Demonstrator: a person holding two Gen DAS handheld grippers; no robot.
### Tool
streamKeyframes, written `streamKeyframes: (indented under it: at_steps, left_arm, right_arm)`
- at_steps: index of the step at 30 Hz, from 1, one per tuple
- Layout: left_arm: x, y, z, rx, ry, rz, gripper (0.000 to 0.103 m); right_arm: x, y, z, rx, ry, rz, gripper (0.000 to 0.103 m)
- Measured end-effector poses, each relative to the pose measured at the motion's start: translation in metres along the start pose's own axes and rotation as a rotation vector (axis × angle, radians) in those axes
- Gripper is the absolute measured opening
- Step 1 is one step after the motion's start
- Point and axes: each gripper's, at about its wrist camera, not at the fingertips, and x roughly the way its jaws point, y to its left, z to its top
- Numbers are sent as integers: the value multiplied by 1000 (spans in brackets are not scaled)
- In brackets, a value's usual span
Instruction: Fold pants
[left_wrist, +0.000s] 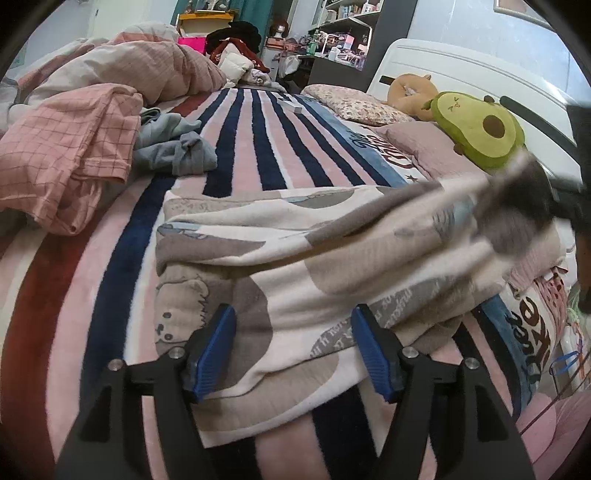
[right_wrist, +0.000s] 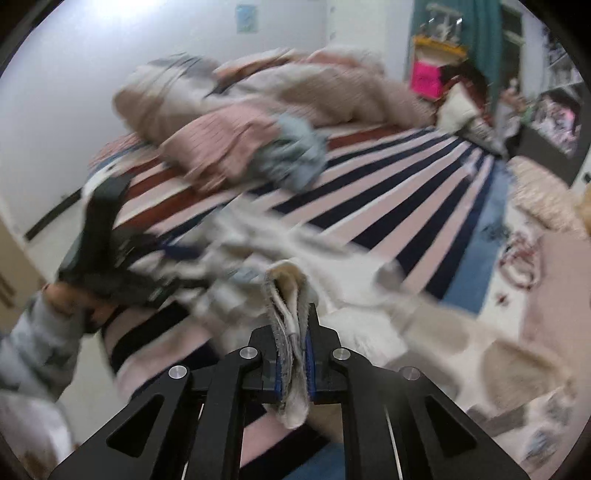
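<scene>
The pants (left_wrist: 295, 258) are cream fleece with grey and beige patches, lying across the striped blanket (left_wrist: 255, 140). My left gripper (left_wrist: 295, 354) stands open over their near edge, with the cloth spread under and between the blue pads (left_wrist: 218, 350) and no pinch on it. In the right wrist view my right gripper (right_wrist: 293, 354) is shut on a bunched fold of the pants (right_wrist: 288, 291) and holds it off the bed. That lifted part stretches, blurred, to the right edge of the left wrist view. The left gripper (right_wrist: 110, 251) shows at the left, held by a hand.
A pink checked garment (left_wrist: 66, 147) and a grey garment (left_wrist: 173, 147) lie heaped at the left, with a rumpled quilt (left_wrist: 147, 62) behind. An avocado plush (left_wrist: 480, 125), pillows (left_wrist: 362, 103) and a white headboard (left_wrist: 461, 70) line the right side.
</scene>
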Motion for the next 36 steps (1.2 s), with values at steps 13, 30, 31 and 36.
streamKeyframes:
  at_steps: [13, 30, 31, 36]
  left_arm:
    - [-22, 24, 18, -33, -78, 47, 65]
    - [18, 15, 47, 7, -36, 24, 65]
    - [21, 15, 44, 10, -26, 24, 65]
    - [30, 15, 35, 9, -14, 35, 65]
  right_arm:
    - [62, -73, -37, 202, 317, -21, 16]
    - [108, -71, 7, 22, 259, -46, 31]
    - [105, -66, -2, -2, 252, -31, 31]
    - [96, -52, -18, -37, 224, 12, 31]
